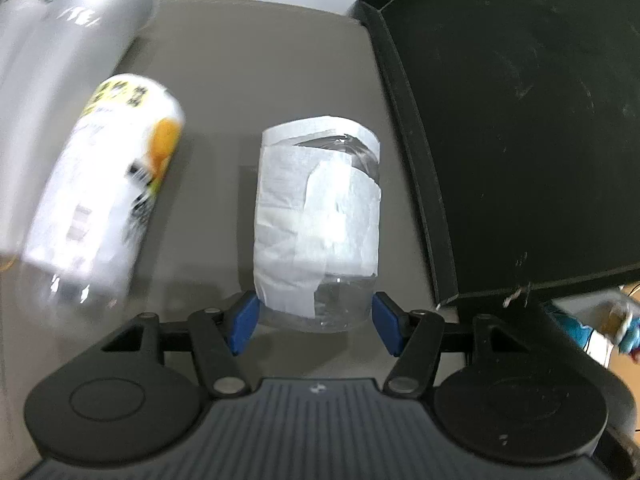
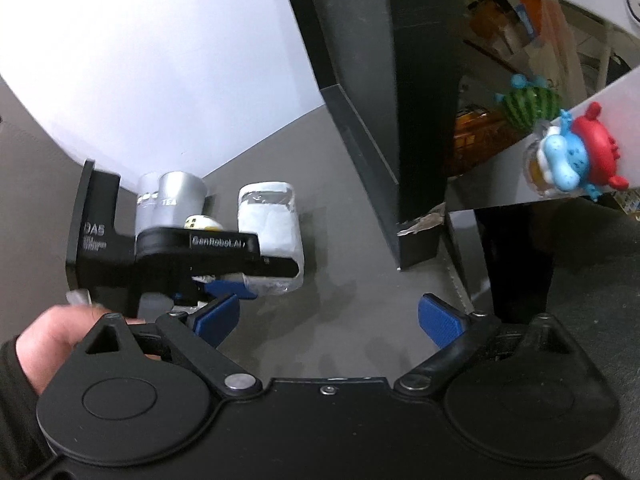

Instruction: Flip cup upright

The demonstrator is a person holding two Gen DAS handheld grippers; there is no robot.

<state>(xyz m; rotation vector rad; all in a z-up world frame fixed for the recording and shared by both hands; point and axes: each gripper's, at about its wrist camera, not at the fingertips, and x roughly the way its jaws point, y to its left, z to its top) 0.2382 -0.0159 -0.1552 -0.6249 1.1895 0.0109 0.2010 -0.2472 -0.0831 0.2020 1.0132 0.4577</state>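
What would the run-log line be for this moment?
left claw: open, straddling taped cup | right claw: open, empty | cup: standing on table

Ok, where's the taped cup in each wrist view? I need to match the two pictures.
Left wrist: the taped cup sits centre frame, between the left gripper's blue pads.
Right wrist: the cup is left of centre, partly behind the left gripper; the right gripper is open and apart from it.
Shared landmark: the silver can, beyond the cup in both.
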